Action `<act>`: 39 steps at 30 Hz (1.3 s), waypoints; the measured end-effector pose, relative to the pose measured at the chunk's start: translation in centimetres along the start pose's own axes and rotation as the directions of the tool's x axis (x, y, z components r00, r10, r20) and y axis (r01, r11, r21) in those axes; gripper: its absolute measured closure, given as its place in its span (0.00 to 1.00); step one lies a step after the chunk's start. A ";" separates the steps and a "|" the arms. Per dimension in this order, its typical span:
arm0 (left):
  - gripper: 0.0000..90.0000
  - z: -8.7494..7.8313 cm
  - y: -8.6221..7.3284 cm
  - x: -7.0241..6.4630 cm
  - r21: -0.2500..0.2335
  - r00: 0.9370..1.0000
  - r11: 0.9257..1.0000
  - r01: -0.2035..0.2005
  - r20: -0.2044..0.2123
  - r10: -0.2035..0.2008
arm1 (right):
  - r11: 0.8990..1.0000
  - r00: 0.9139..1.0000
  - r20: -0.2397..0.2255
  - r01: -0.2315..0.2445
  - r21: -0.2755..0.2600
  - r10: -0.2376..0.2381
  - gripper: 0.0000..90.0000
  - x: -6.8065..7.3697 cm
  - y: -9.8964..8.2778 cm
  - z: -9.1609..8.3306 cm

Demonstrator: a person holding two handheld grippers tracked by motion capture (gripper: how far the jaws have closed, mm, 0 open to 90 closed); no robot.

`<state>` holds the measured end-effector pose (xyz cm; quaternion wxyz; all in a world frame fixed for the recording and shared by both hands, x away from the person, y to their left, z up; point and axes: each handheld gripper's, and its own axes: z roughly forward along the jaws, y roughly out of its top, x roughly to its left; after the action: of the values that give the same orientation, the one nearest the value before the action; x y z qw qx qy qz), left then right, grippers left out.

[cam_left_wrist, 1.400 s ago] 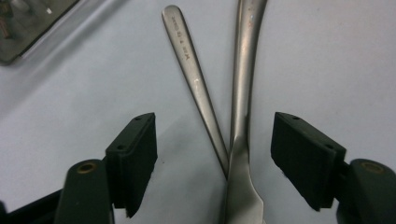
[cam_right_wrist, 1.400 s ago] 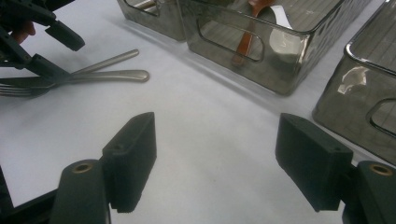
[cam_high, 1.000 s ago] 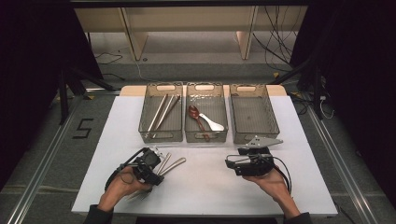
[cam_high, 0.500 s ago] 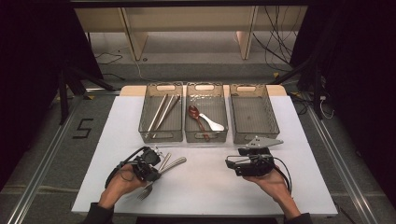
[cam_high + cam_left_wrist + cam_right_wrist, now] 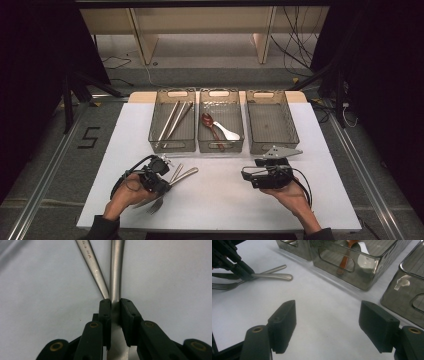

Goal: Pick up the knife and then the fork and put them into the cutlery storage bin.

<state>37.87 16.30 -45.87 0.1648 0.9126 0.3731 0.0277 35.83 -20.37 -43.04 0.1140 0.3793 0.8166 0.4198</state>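
Note:
Near the table's front left, my left gripper is shut on the handle of a steel knife. In the left gripper view the jaws pinch that handle, and a second steel handle lies beside it. A fork lies under the same pile on the white table. My right gripper rests at the front right, held by a hand. It is open wide with nothing between its fingers, and it points toward the left gripper.
Three clear bins stand in a row at the back. The left bin holds long steel pieces. The middle bin holds a brown spoon and a white spoon. The right bin has a bare floor.
My left hand has shifted slightly over the cutlery pile, and the pieces under it have moved a little. My right gripper has stayed put.

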 end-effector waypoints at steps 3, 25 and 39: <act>0.88 -0.3 0.0 0.0 -0.014 1.000 1.000 0.003 0.003 -0.003 | 1.000 1.000 0.001 -0.001 -0.003 0.001 0.34 0.0 0.0 -0.1; 0.88 -0.9 -0.1 -0.4 -0.102 0.999 0.995 -0.019 0.043 0.024 | 1.000 1.000 -0.008 0.010 -0.010 -0.010 0.35 0.3 0.1 0.0; 1.00 -2.3 -0.1 -0.3 -0.164 0.996 0.986 -0.002 0.084 0.016 | 1.000 1.000 -0.021 0.016 0.001 -0.016 0.35 0.7 0.1 0.3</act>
<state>37.26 16.79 -43.74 0.2547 0.8980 0.3581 0.0204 35.57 -19.64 -43.06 0.1083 0.3685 0.8211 0.4223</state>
